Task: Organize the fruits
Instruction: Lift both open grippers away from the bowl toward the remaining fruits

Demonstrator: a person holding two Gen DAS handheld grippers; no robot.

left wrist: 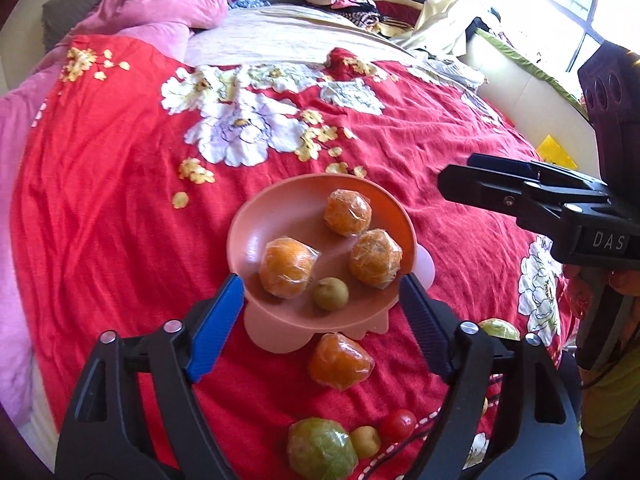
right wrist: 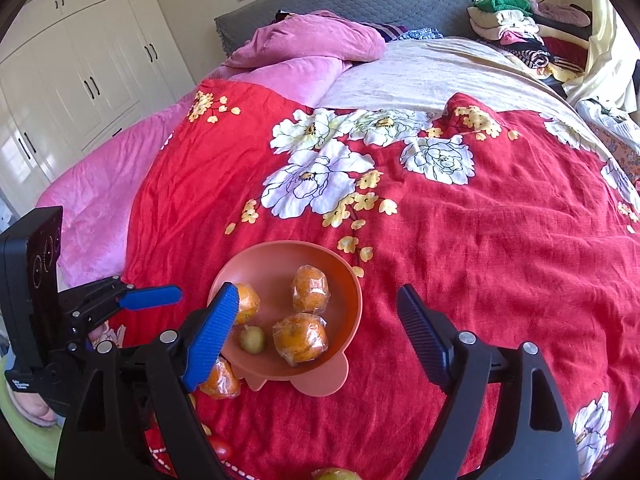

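Pink bowl [left wrist: 256, 224] is seen holding three wrapped oranges [left wrist: 286, 267] and one small green fruit [left wrist: 330, 293]. Both the left gripper [left wrist: 322, 300] and the right gripper [right wrist: 316, 312] are spread wide, with nothing gripped.

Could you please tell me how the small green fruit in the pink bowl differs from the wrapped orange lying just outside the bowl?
The small green fruit is yellowish green and bare; the wrapped orange is orange and sealed in clear film. The green fruit is much smaller than the orange. The green fruit sits inside the pink bowl, while the orange lies on the red bedspread. Both are roundish, and neither is gripped.
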